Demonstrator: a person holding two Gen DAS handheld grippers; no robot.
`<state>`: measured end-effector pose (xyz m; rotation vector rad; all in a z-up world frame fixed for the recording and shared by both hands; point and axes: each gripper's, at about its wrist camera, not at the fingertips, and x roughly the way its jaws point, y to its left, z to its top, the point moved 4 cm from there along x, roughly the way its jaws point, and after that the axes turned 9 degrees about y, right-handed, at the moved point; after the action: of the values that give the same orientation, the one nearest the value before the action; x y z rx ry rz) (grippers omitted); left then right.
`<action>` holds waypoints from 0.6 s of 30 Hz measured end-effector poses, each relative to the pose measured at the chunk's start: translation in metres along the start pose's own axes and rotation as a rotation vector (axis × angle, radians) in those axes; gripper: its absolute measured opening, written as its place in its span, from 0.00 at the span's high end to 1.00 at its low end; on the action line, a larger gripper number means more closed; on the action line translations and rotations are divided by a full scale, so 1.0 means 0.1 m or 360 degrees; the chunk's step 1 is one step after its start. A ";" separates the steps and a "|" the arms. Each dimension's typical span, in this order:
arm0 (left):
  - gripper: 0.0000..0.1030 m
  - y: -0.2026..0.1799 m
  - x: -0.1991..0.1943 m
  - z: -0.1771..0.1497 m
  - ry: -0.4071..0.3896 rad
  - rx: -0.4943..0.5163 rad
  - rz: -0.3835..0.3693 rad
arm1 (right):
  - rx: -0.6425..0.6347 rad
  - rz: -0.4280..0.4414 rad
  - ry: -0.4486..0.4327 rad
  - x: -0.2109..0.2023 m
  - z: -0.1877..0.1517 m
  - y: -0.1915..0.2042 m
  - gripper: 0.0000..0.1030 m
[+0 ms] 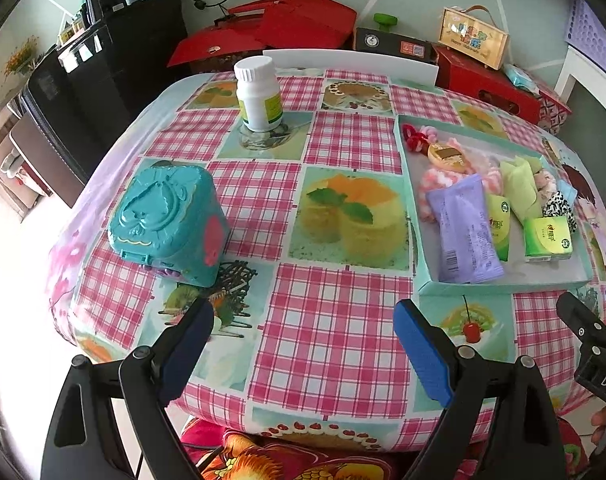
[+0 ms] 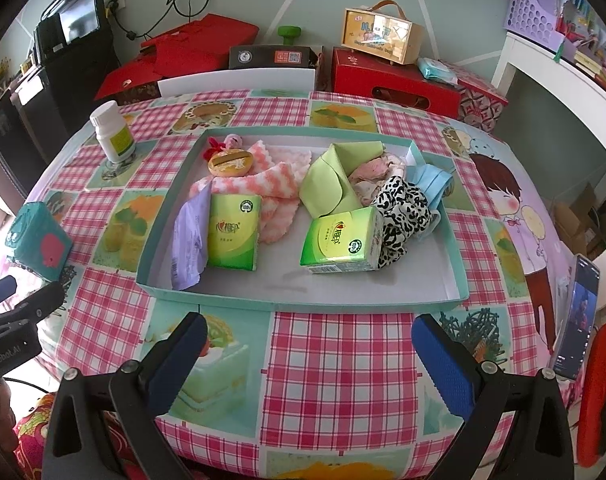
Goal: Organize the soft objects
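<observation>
Checked tablecloth (image 2: 343,360) held a teal tray (image 2: 303,300) of soft stuff; both my left gripper (image 1: 303,344) and right gripper (image 2: 309,356) hung spread, empty; the tissue pack (image 2: 339,240) probably squashes, so I'd pinch its sides.

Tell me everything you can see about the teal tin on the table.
The teal tin is a squarish box with rounded corners, shiny like painted metal or plastic. Its lid is shut and carries an embossed raised figure; a red patch marks one side, and a small purple clasp shows at the lid's edge. It sits on the checked tablecloth, left of the tray, with nothing else touching it.
</observation>
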<state>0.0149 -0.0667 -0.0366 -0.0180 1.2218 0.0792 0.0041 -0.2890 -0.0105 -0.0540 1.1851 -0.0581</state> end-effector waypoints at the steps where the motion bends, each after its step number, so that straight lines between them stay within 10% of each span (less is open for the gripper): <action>1: 0.11 0.00 0.00 0.00 0.0002 -0.0001 0.0001 | 0.0001 0.0000 0.0002 0.00 0.00 0.00 0.00; 18: 0.11 0.05 0.02 -0.03 0.0036 -0.0030 0.0006 | 0.0000 -0.0001 0.0006 0.02 -0.02 0.00 0.00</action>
<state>0.0128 -0.0621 -0.0397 -0.0331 1.2440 0.0943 0.0030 -0.2896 -0.0128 -0.0541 1.1891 -0.0590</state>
